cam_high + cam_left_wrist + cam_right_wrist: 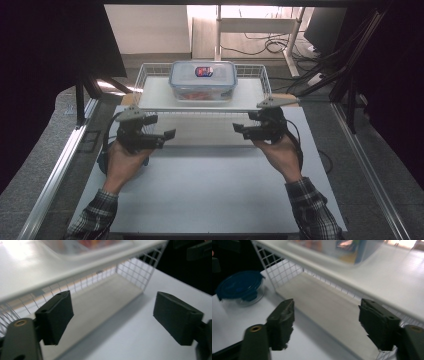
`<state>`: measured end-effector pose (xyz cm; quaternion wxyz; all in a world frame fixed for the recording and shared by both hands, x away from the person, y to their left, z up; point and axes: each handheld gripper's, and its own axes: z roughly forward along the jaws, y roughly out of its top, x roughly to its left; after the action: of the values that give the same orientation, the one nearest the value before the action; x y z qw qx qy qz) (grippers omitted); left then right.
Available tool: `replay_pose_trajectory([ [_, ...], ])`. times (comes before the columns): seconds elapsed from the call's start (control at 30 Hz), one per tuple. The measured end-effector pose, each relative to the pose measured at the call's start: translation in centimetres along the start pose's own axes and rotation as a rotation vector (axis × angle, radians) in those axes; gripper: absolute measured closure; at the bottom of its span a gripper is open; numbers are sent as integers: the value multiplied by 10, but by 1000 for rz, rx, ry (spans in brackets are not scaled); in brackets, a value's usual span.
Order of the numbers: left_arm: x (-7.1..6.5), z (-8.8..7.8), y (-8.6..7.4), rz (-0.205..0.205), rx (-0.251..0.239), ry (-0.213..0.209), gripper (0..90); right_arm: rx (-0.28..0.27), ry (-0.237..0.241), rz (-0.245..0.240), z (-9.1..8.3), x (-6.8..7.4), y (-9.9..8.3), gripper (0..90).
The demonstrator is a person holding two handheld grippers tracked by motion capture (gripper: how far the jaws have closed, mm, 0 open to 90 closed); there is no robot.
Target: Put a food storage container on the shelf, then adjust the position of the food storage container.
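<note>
Clear lidded food container (pixel 203 80) sits on top of white wire shelf rack (pixel 150 100) at far side of bench (pixel 210 190). Left tool (pixel 159 136) and right tool (pixel 246 130) both released, empty, just in front of rack. Blue-lidded round container (pixel 239 288) beside rack's end.

The high view looks down and forward from above the white table (pixel 210 195), far enough to see both hands. Each gripper view sits low and close, looking under the wire shelf (pixel 140 270), which all views share.
</note>
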<state>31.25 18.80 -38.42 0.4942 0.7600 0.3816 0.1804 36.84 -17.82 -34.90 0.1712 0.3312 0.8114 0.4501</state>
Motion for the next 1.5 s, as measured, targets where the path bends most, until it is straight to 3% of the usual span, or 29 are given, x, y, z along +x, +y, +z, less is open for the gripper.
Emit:
replay_pose_trajectory([
  [0.1, -14, -4, -25, -6, 5, -39, 94, -14, 26, -20, -8, 14, -25, 164],
  [0.13, -14, -4, -25, -6, 5, -39, 85, -14, 26, -20, -8, 14, -25, 164],
  [0.2, -19, -5, -37, -15, 12, -64, 68, -20, 45, -14, -13, 21, -43, 116],
  [0.47, -44, -9, -86, 7, 57, -43, 44, -2, 78, -20, -18, 36, -82, 29],
  [0.5, -50, -6, -98, 24, 98, -35, 38, 8, 63, -22, -17, 40, -90, 3],
  [0.57, -53, -5, -102, 42, 112, -19, 32, 1, 60, -20, -17, 41, -95, 0],
  [0.6, -57, -5, -112, 61, 113, -4, 32, -3, 59, -16, -16, 45, -105, 0],
  [0.8, -62, -5, -138, 69, 106, 1, 24, 6, 94, 8, -12, 55, -134, 0],
  [0.87, -63, -5, -145, 83, 124, 10, 22, 25, 95, -6, -9, 62, -154, 0],
  [1.0, -61, -4, -149, 76, 139, 14, 19, 70, 96, -12, -4, 65, -168, 0],
  [1.2, -54, -4, -140, 38, 128, 15, 17, 78, 92, -8, 0, 63, -169, 0],
  [1.27, -48, -6, -135, 31, 130, 23, 62, 81, 87, -3, 1, 61, -169, 0],
  [1.3, -44, -8, -132, 38, 122, 39, 129, 87, 85, -2, 1, 61, -170, 0],
  [1.33, -32, -14, -125, 24, 98, 34, 360, 93, 81, 0, 2, 59, -171, 0],
  [1.37, -32, -14, -125, 24, 98, 34, 437, 93, 81, 0, 2, 59, -171, 0],
  [1.4, -25, -16, -122, 3, 96, 37, 437, 92, 80, 0, 2, 59, -171, 0],
  [1.43, -17, -19, -119, -13, 101, 63, 529, 91, 80, 0, 2, 58, -171, 1],
  [1.47, 0, -25, -115, -38, 98, 118, 708, 92, 82, -4, 2, 58, -170, 4],
  [1.5, 0, -25, -115, -38, 98, 118, 781, 92, 82, -4, 2, 58, -170, 4],
])
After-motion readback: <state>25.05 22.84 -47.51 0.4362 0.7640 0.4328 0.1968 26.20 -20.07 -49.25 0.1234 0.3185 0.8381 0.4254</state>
